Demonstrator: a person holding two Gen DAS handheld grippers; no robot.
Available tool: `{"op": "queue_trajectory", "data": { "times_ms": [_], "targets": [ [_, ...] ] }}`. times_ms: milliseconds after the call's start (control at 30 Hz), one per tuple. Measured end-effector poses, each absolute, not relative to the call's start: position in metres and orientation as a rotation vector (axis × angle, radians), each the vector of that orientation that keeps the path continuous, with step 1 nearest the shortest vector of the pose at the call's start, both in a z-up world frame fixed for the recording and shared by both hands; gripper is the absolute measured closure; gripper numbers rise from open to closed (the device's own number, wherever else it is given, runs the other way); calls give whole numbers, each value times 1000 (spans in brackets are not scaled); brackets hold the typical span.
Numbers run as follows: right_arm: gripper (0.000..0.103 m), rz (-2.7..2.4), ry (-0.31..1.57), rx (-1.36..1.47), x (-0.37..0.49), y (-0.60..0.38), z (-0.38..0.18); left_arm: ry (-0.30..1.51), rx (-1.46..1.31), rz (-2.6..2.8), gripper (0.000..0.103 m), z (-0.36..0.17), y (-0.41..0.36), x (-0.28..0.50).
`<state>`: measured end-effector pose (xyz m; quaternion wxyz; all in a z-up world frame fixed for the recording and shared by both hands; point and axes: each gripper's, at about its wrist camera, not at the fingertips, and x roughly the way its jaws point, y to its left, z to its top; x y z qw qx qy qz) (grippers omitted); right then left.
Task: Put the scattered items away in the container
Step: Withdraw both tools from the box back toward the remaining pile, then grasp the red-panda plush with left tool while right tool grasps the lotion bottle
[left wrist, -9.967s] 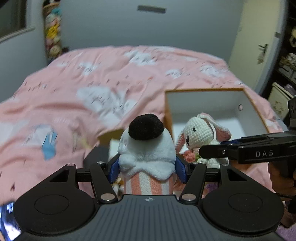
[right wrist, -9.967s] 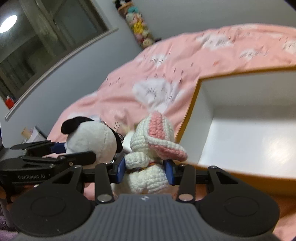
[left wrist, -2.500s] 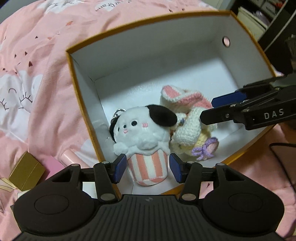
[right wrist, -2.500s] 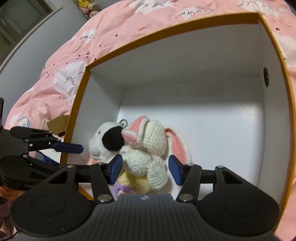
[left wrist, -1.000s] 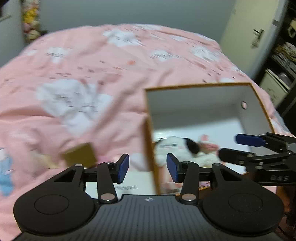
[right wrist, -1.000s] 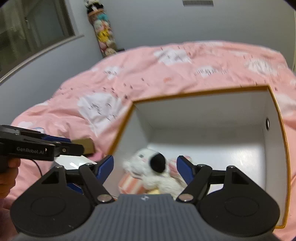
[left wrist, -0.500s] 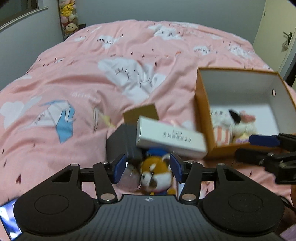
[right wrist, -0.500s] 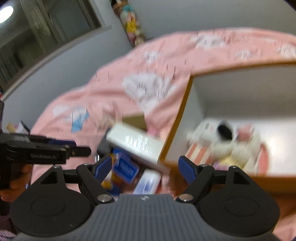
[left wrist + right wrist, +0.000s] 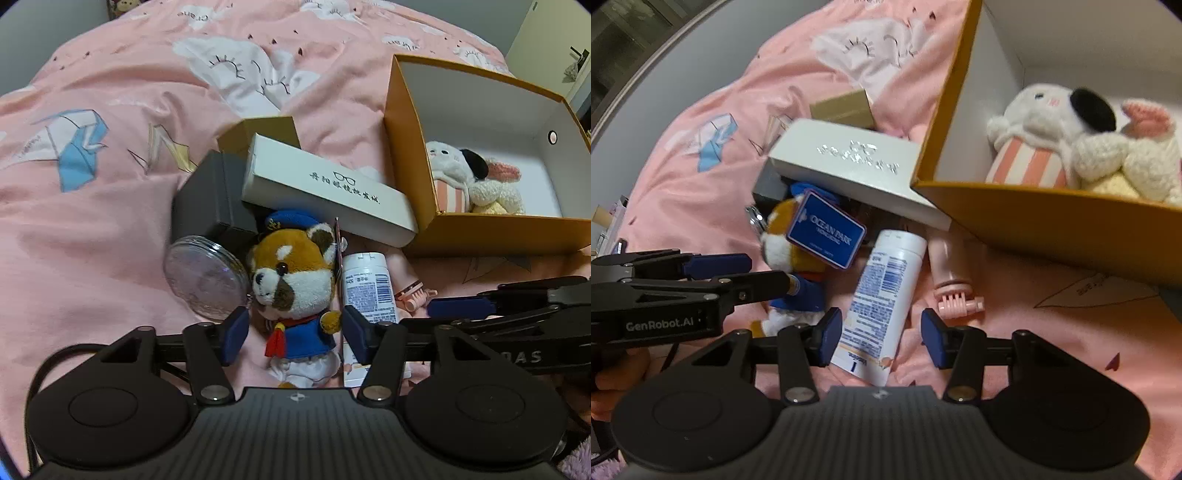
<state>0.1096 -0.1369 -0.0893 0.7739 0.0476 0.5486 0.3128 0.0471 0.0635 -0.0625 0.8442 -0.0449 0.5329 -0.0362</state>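
- While hanging low over the pink printed bedspread (image 9: 110, 229), left gripper (image 9: 293, 334) gaping wide, blue pads flanking a fuzzy red-panda plush (image 9: 295, 280) in a sailor cap and blue jacket, not visibly pressing it.
- Right gripper (image 9: 879, 334) likewise spreading wide, straddling the lower end of a smooth white tube (image 9: 881, 299) with fine printed text, lying flat on the cover, pads apart from it.
- Sitting beside the tube: a ribbed pink applicator (image 9: 951, 280), bristled tip pointing toward the camera.
- Dangling over the plush's face in the right view: a glossy blue rectangular tag (image 9: 825, 229).
- Leaning over the plush's cap and against the container's wall: a long matte white carton (image 9: 325, 188) with an eyeglasses mark.
- Lying behind it: a dark grey box (image 9: 210, 195) and a gold cardboard box (image 9: 258, 131); touching the plush's left side, a clear faceted disc (image 9: 205, 280).
- Resting on the bed at right: the orange-walled, white-lined box (image 9: 498, 232), holding a fluffy white dog plush (image 9: 448, 173) in a striped cup and a crocheted bunny (image 9: 495, 188).
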Motion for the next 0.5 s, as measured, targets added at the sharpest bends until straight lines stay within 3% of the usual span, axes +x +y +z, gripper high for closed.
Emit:
{"op": "queue_trajectory", "data": {
  "times_ms": [500],
  "targets": [
    [58, 701, 1310, 155, 132, -122, -124, 1194, -147, -66, 38, -91, 64, 69]
  ]
}}
